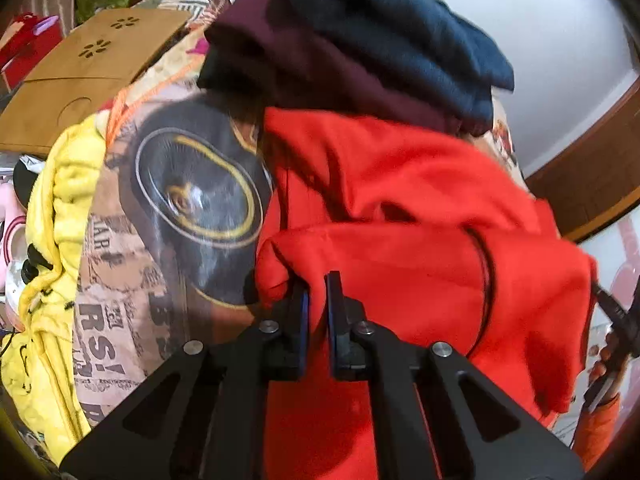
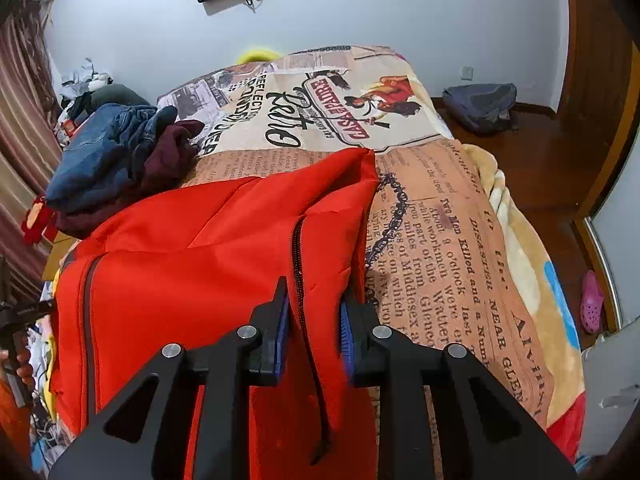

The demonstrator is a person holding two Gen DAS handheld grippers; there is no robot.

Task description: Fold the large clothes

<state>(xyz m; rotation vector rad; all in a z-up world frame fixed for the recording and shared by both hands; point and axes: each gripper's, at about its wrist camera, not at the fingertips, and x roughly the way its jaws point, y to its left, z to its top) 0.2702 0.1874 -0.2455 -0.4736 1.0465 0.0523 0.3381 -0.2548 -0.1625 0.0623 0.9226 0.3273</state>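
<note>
The left gripper (image 1: 318,292) is pinched shut on a bunched edge of the red jacket (image 1: 400,208), the cloth squeezed thin between its blue pads. The hold sits at the garment's outer edge, most likely so that this side can be lifted and carried as one flap. The right gripper (image 2: 314,308) clamps the other front edge of the red jacket (image 2: 208,240); a thick fold with the black zipper (image 2: 298,256) runs down between its pads, so its jaws stand a little apart but grip firmly. With an edge in each gripper, the cloth between them can be kept taut and moved without sagging.

Ahead of both grippers the jacket lies spread on the bed (image 2: 440,216), over a cover printed like old newspaper, with its far end resting flat. That bare stretch to the right of the right gripper is probably the working space for the fold. Beyond the jacket and to the left of the right gripper sits a pile of dark blue and maroon clothes (image 2: 116,152), kept aside at the edge. Left of the left gripper a yellow blanket (image 1: 60,216) is heaped, and further off a wooden lap desk (image 1: 92,68) lies.

The fold looks to be in its early part.
</note>
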